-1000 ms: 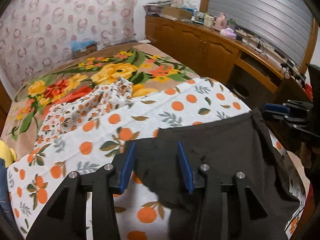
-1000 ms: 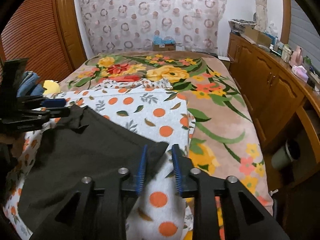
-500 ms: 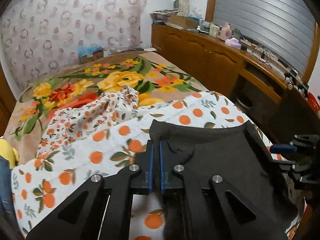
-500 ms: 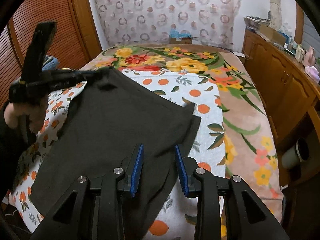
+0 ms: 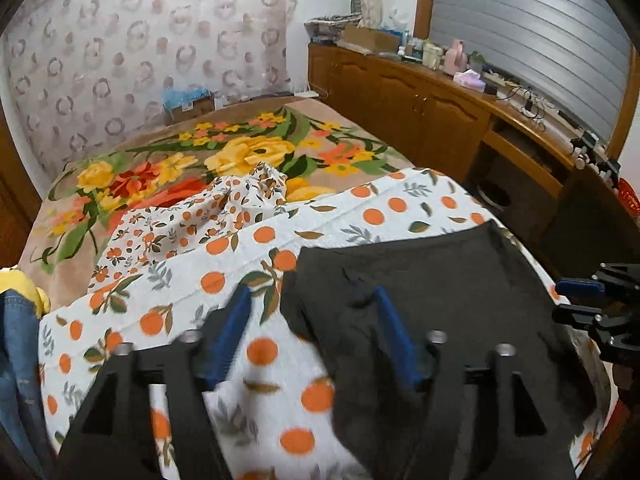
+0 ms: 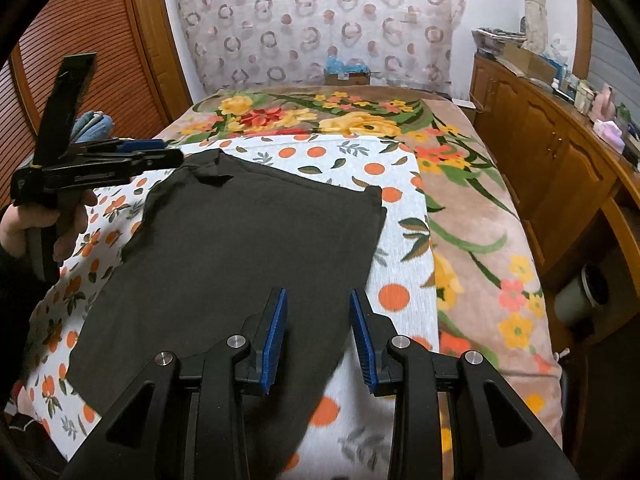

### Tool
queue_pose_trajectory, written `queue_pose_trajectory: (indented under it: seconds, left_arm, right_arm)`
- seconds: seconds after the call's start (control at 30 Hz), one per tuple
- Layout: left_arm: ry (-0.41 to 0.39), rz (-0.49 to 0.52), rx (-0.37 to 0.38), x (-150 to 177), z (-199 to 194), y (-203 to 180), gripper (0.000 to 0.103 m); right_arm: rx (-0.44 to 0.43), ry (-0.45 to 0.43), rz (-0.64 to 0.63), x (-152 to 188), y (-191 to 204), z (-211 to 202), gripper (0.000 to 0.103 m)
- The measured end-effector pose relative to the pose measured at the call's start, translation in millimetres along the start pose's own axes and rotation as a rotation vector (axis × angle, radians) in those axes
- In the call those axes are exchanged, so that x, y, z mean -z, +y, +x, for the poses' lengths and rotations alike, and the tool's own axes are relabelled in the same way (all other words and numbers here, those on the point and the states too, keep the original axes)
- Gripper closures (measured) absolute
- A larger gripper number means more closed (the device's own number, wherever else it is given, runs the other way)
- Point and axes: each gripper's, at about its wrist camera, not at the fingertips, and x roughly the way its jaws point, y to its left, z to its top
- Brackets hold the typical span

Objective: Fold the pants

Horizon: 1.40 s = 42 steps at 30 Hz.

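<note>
My left gripper has just been opening; its jaws stand spread, the corner of the dark pants below them but unpinched. My right gripper hangs with jaws apart, empty, above the pants' edge. The pants lie flat on the orange-print sheet, stretching toward eleven o'clock; the floral blanket lies at two o'clock.
</note>
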Motion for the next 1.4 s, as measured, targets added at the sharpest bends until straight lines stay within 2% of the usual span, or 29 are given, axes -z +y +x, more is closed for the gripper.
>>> queue_pose_trajectory:
  seconds: [0.2, 0.7, 1.0, 1.1, 1.17, 1.33, 1.4]
  left_arm:
    - [-0.034, 0.01, 0.0, 27.9, -39.7, -10.1, 0.031]
    - [-0.011, 0.014, 0.021, 110.8, -96.1, -57.8, 0.031]
    - [-0.014, 0.002, 0.047, 136.9, -110.7, -84.1, 0.031]
    - [0.002, -0.004, 0.049, 142.2, -105.4, -89.3, 0.031]
    - [0.026, -0.01, 0.0, 146.8, -95.9, -91.1, 0.031]
    - [0.041, -0.03, 0.032, 154.6, -87.0, -89.9, 0.031]
    - [0.037, -0.04, 0.042, 155.4, -87.0, -88.6, 0.038]
  right_arm:
    - [0.002, -0.022, 0.017, 17.9, 10.3, -23.0, 0.07]
    - [0.027, -0.052, 0.03, 70.5, 29.2, -63.8, 0.07]
    - [0.007, -0.083, 0.071, 93.9, 31.8, -79.1, 0.07]
    - [0.002, -0.083, 0.074, 99.2, 33.0, -80.5, 0.07]
    - [-0.008, -0.086, 0.082, 100.5, 33.1, -79.9, 0.07]
    - [-0.025, -0.065, 0.095, 106.1, 35.5, -70.4, 0.07]
    - [-0.029, -0.061, 0.099, 106.5, 36.3, -67.7, 0.07]
